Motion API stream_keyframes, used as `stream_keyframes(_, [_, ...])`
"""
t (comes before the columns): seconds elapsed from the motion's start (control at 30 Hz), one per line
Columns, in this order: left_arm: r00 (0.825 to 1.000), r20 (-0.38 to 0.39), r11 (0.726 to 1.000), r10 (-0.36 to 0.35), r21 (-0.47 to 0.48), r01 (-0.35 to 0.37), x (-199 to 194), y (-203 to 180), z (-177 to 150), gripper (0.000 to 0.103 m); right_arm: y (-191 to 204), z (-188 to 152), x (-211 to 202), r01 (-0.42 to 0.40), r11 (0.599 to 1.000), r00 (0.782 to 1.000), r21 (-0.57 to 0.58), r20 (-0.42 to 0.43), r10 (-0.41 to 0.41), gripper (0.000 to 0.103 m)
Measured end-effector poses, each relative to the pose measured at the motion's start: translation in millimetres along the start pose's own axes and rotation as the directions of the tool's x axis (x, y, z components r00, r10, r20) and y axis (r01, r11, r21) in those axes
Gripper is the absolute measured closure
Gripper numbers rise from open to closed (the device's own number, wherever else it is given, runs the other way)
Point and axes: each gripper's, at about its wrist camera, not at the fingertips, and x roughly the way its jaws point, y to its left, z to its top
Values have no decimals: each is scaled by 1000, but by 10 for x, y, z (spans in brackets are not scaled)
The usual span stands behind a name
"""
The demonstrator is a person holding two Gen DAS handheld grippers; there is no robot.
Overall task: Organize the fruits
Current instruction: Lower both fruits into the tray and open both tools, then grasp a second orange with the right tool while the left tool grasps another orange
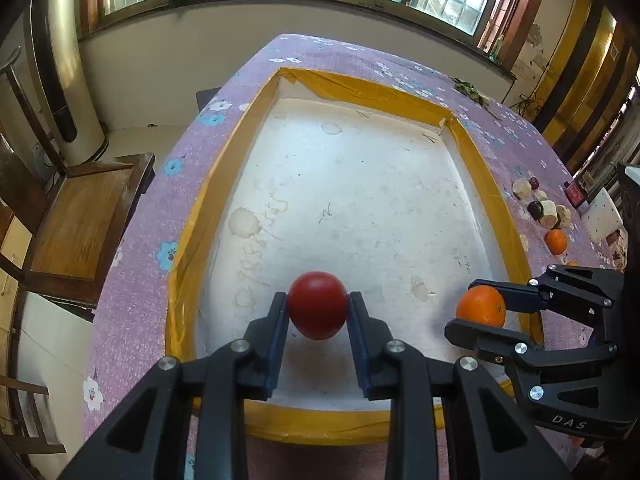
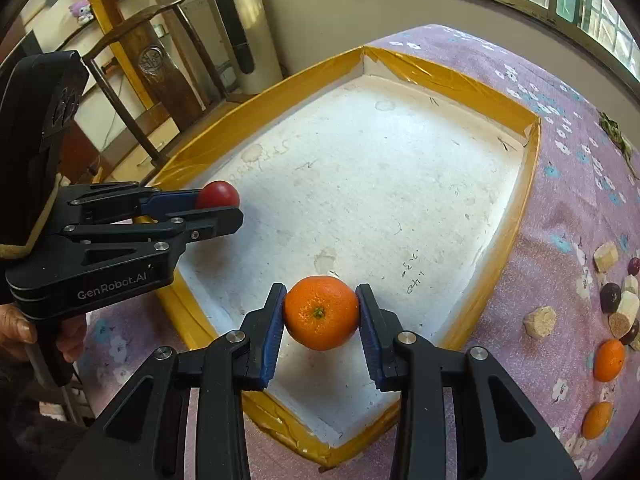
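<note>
My left gripper [image 1: 318, 306] is shut on a round red fruit [image 1: 318, 305] and holds it over the near end of the white foam tray [image 1: 340, 184] with yellow taped rim. My right gripper [image 2: 321, 312] is shut on an orange [image 2: 321, 312] over the tray's near right part. In the left wrist view the right gripper [image 1: 476, 306] shows with the orange [image 1: 480, 305]. In the right wrist view the left gripper [image 2: 224, 204] shows with the red fruit [image 2: 218, 194]. The tray floor holds no fruit.
The tray lies on a purple flowered tablecloth [image 1: 132, 280]. Right of the tray lie two more oranges [image 2: 609, 360], dark round fruits [image 2: 610, 297] and pale chunks [image 2: 540, 322]. A wooden chair [image 1: 80, 216] stands left of the table. Dried leaves [image 1: 472, 92] lie at the far right.
</note>
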Motion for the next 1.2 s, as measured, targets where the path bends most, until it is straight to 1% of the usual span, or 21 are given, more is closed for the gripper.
stream_keyframes(0.1, [999, 11, 999, 30, 33, -30, 14, -26, -21, 71, 2, 1, 37, 14, 1000, 1000, 0, -6, -14, 69])
stream_keyframes(0.23, [998, 9, 994, 65, 82, -66, 51, -90, -61, 71, 56, -5, 52, 50, 998, 999, -30, -3, -50, 69])
stream_keyframes(0.33, [997, 13, 992, 81, 97, -82, 44, -118, -86, 69, 59, -30, 34, 75, 997, 997, -33, 1, -75, 68])
stream_keyframes(0.4, [996, 19, 991, 91, 95, -93, 16, -115, -89, 67, 54, -49, -4, 77, 996, 997, -33, 8, -77, 68])
stream_keyframes(0.43, [995, 25, 990, 100, 94, -102, -2, -117, -93, 61, 63, -61, -36, 87, 996, 996, -36, 15, -86, 65])
stream_keyframes(0.47, [993, 34, 989, 114, 92, -117, -22, -117, -97, 53, 67, -67, -65, 101, 994, 995, -41, 24, -100, 63])
stream_keyframes(0.53, [989, 50, 986, 136, 88, -140, -56, -100, -100, 46, 55, -90, -122, 110, 993, 993, -40, 34, -109, 62])
stream_keyframes(0.6, [987, 57, 985, 150, 81, -154, -92, -95, -115, 45, 19, -126, -189, 113, 993, 993, -23, 46, -112, 62])
stream_keyframes(0.63, [986, 60, 983, 158, 79, -163, -100, -93, -121, 43, 1, -146, -217, 114, 993, 992, -15, 50, -113, 62])
stream_keyframes(0.67, [984, 62, 982, 168, 77, -172, -110, -94, -129, 39, -15, -175, -273, 117, 993, 991, -6, 60, -116, 62])
stream_keyframes(0.7, [982, 67, 981, 174, 74, -179, -127, -91, -141, 38, -19, -190, -311, 115, 993, 991, -3, 69, -115, 62])
stream_keyframes(0.8, [980, 73, 980, 183, 68, -188, -173, -123, -173, 35, -24, -267, -478, 107, 994, 989, 12, 105, -108, 58])
stream_keyframes(0.87, [978, 80, 979, 192, 58, -197, -209, -156, -192, 26, -17, -316, -553, 126, 992, 985, 16, 118, -127, 40])
stream_keyframes(0.9, [978, 85, 979, 192, 49, -197, -230, -176, -198, 25, -22, -343, -587, 130, 991, 983, 16, 127, -131, 38])
stream_keyframes(1.03, [978, 92, 982, 185, 28, -188, -282, -263, -186, 24, -104, -480, -717, 141, 989, 980, 38, 137, -145, 36])
stream_keyframes(1.13, [977, 110, 982, 182, 34, -187, -336, -391, -170, 24, -222, -594, -823, 146, 987, 978, 73, 139, -155, 36])
stream_keyframes(1.2, [977, 122, 982, 175, 46, -182, -374, -504, -153, 23, -296, -669, -899, 154, 984, 976, 95, 143, -166, 36])
